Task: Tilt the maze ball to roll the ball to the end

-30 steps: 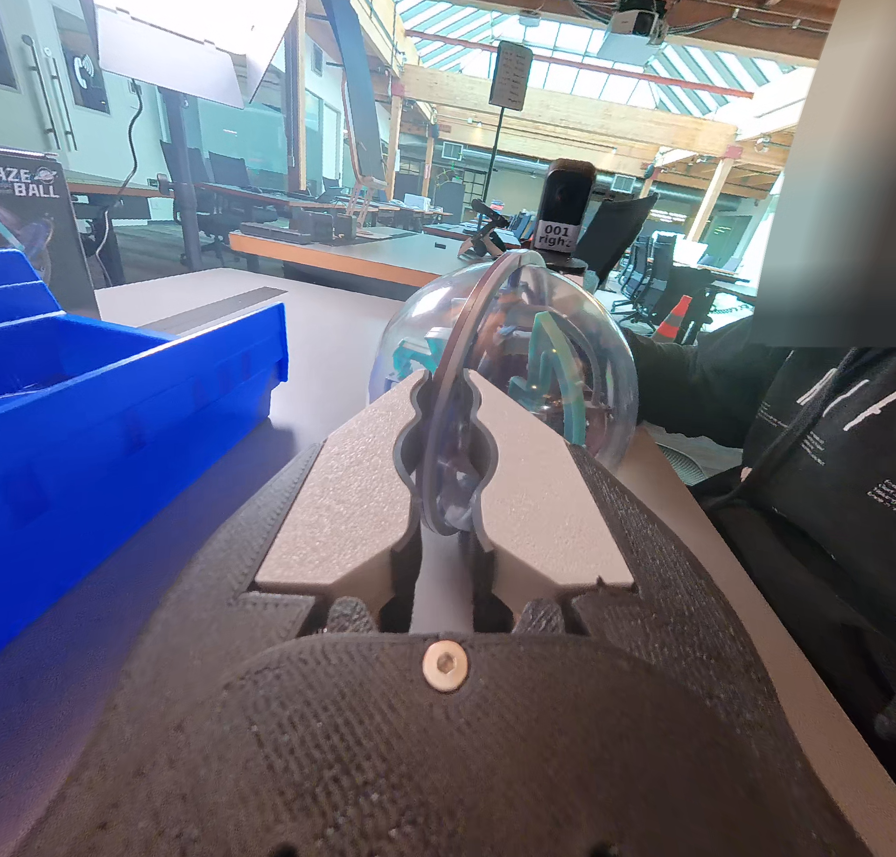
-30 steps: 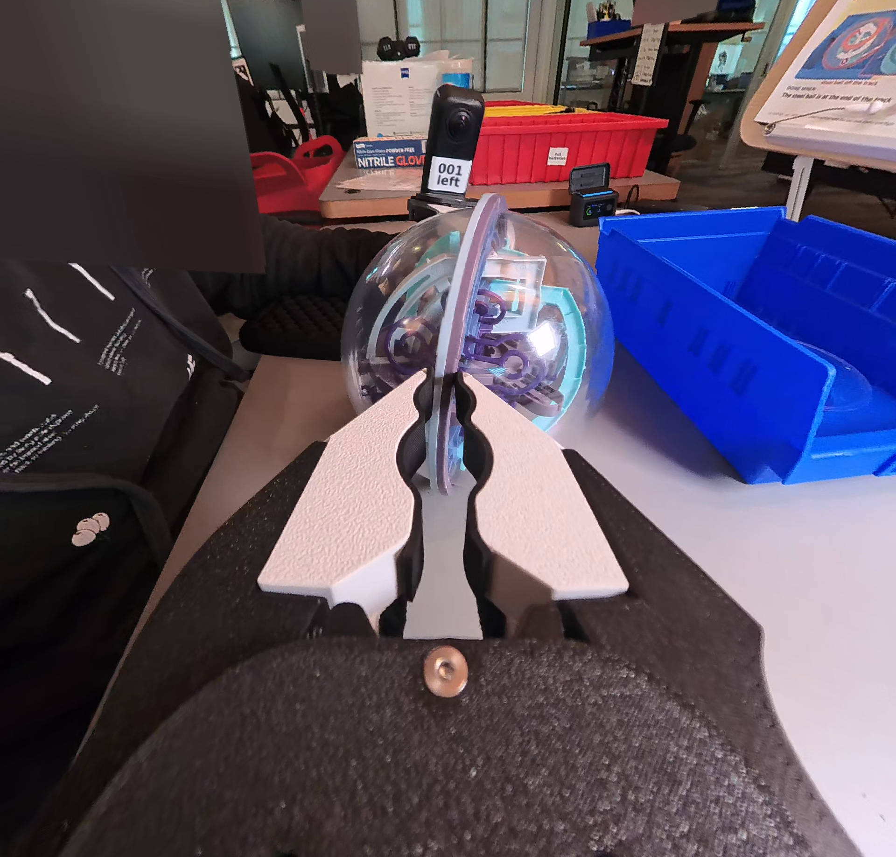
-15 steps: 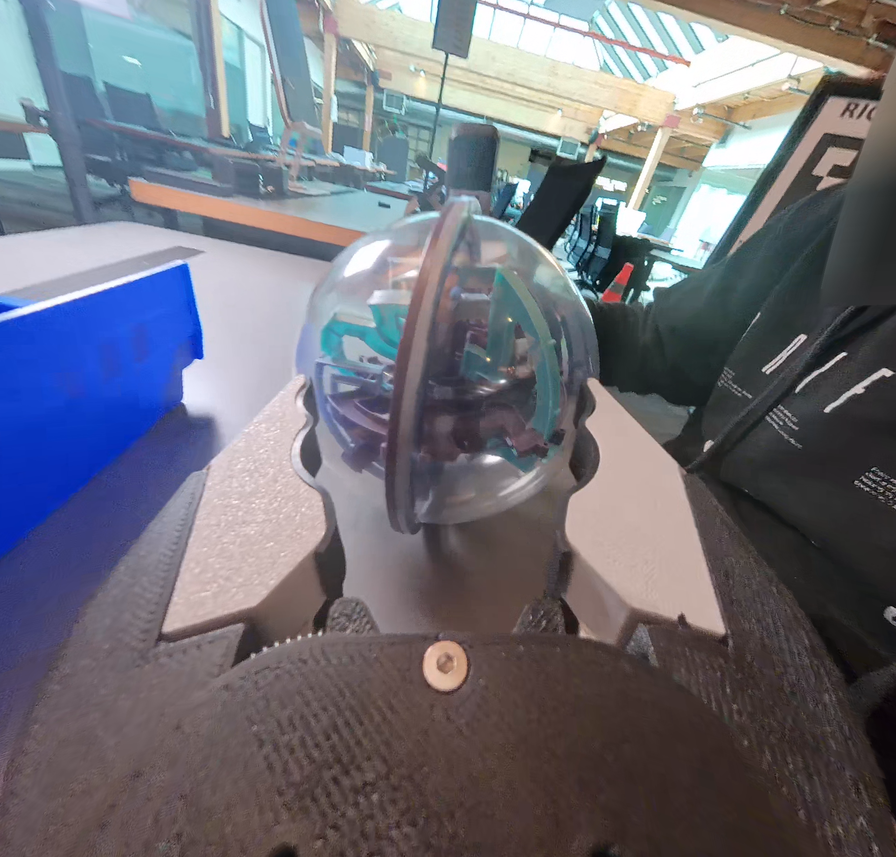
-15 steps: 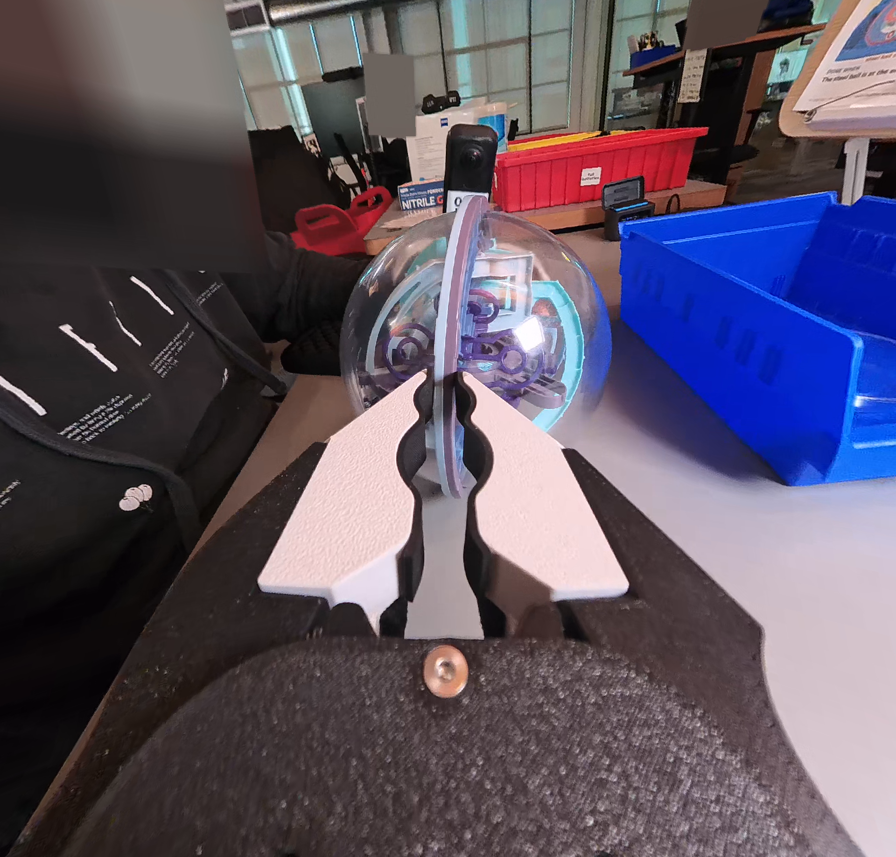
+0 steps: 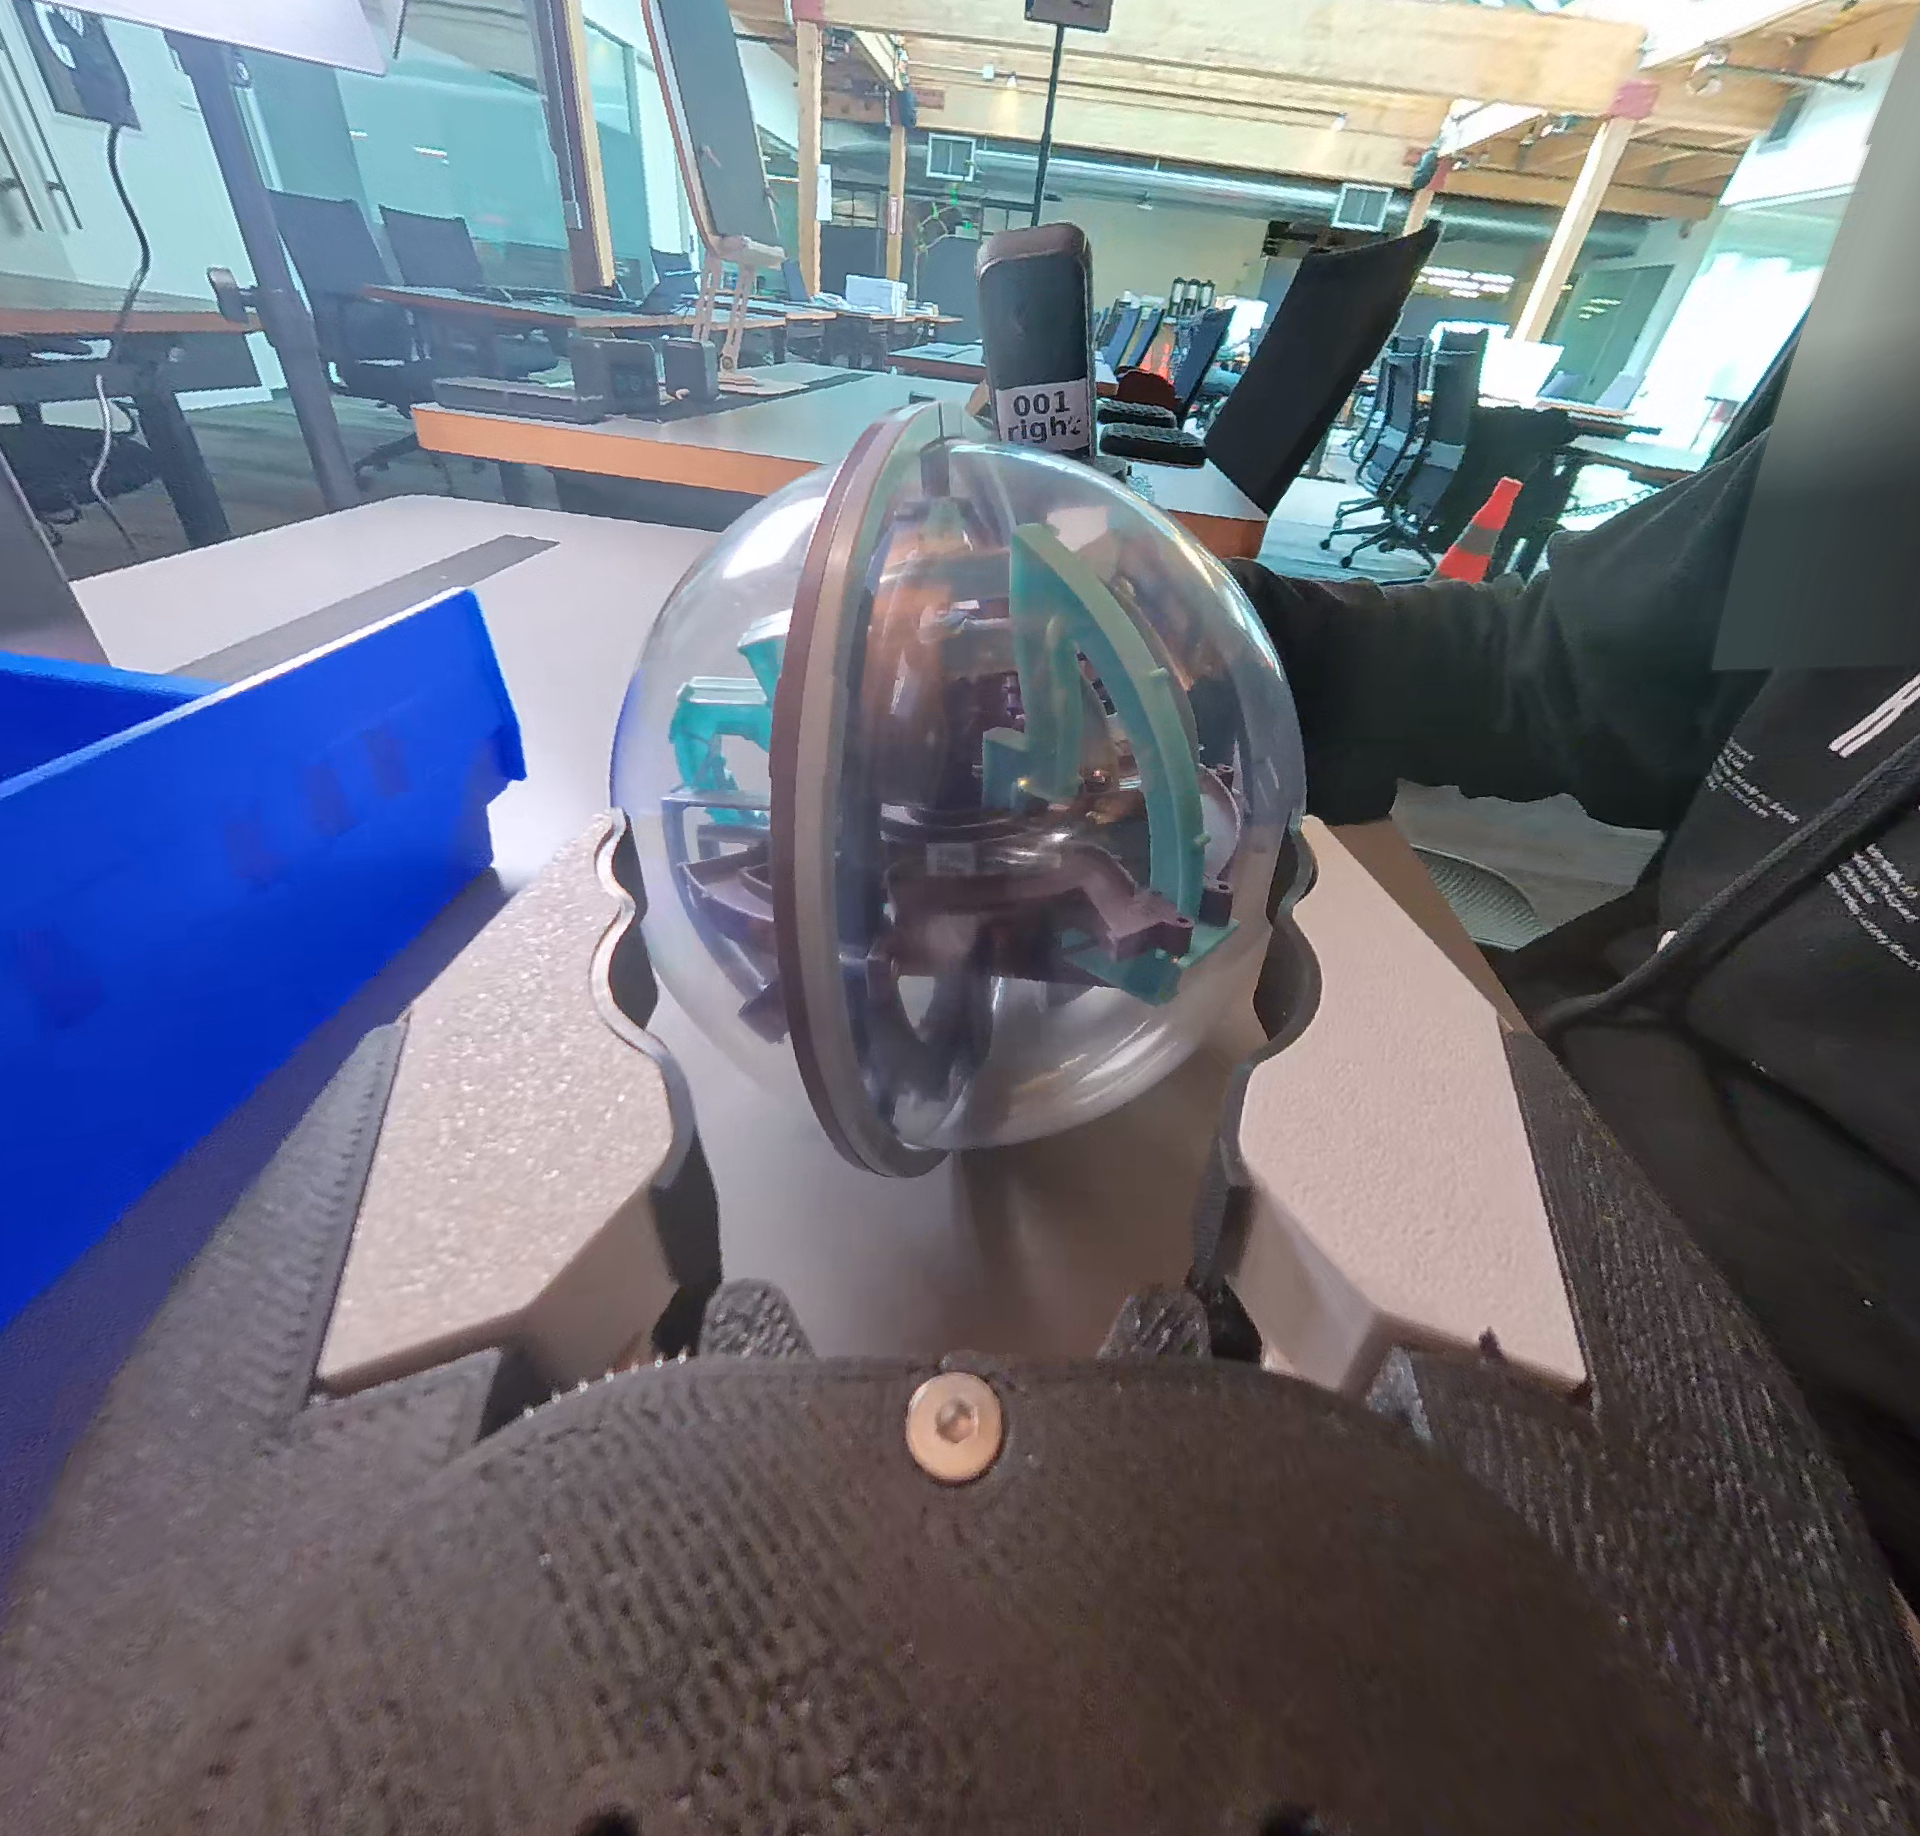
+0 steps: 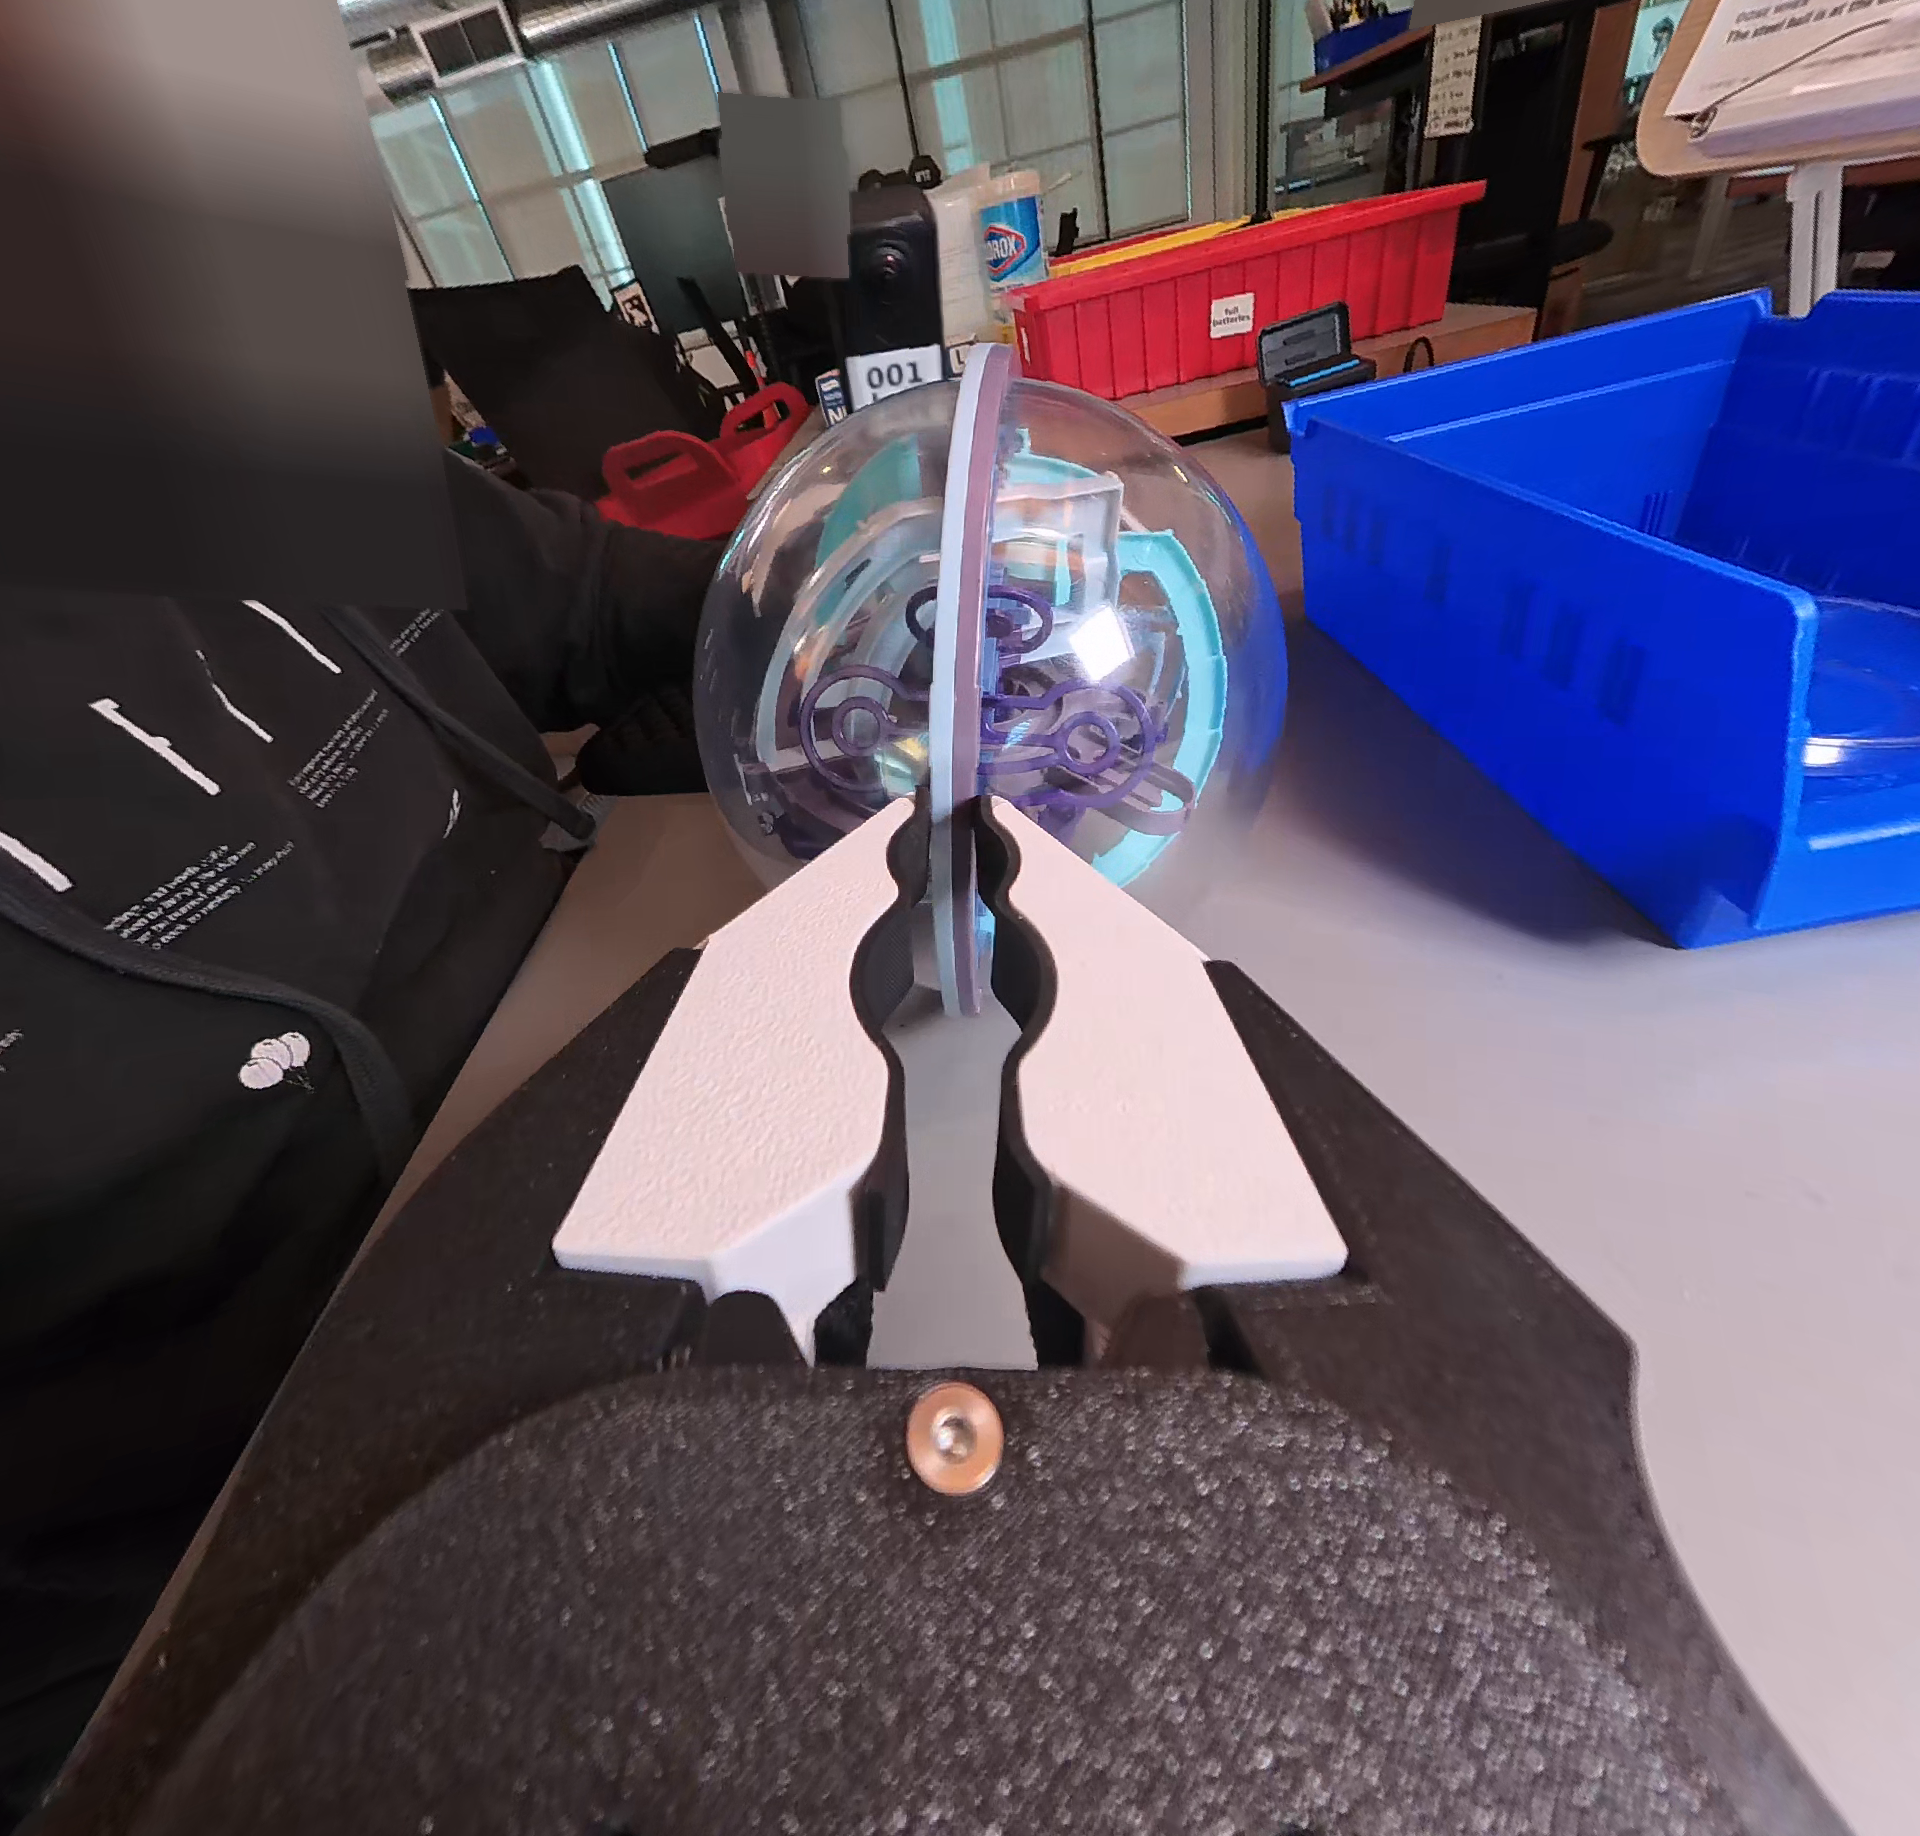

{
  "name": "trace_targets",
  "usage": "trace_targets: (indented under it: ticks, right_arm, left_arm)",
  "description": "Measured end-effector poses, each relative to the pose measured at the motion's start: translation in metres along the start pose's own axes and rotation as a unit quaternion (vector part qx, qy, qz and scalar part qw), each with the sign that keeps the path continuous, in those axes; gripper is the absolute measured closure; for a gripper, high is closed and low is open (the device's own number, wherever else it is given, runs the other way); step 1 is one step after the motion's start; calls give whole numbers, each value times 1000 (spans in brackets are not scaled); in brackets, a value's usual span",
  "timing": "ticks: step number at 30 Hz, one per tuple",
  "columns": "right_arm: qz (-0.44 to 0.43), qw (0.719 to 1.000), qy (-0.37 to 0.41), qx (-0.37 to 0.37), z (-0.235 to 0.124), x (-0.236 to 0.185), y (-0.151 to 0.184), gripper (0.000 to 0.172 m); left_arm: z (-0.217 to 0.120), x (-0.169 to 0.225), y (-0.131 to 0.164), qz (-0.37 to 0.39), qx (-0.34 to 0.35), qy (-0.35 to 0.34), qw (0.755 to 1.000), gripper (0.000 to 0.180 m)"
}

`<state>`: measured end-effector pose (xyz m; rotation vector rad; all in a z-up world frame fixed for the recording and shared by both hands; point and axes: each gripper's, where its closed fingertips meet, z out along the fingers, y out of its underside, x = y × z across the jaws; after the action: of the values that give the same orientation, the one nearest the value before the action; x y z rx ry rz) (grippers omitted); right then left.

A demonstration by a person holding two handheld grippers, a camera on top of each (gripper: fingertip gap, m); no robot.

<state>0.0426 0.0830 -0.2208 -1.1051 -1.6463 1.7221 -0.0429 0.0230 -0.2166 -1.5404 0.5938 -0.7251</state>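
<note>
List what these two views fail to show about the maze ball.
- Steel ball: not findable in either view; glare and tracks inside the maze ball hide it.
- Maze end: not identifiable.
- Left gripper pads: wide around the sphere; contact unclear.
- Table contact: hidden in the right view by the right gripper.

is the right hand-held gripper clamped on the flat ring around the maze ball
Yes. In the right wrist view the right hand-held gripper has both pads pressed on the ring of the maze ball.
</note>
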Motion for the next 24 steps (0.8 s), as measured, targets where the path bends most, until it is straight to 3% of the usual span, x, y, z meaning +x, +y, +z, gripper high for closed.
trace_targets:
  ticks: [7,15,19,22,24]
  right_arm:
    - [4,1000,15,-8,1,5,2,166]
    - [18,995,49,-83,11,15,23,166]
    - [-24,986,65,-151,20,12,41,165]
    - [-63,976,67,-196,23,8,52,162]
    - [-81,974,72,-197,19,8,48,152]
  left_arm:
    - [-1,0,-3,15,1,-14,1000,64]
    - [-5,-5,-16,-7,27,-26,999,68]
    - [-7,-5,-23,-6,42,-24,999,71]
    - [-10,-9,-30,2,51,-31,998,84]
    - [-9,-11,-30,15,41,-38,998,84]
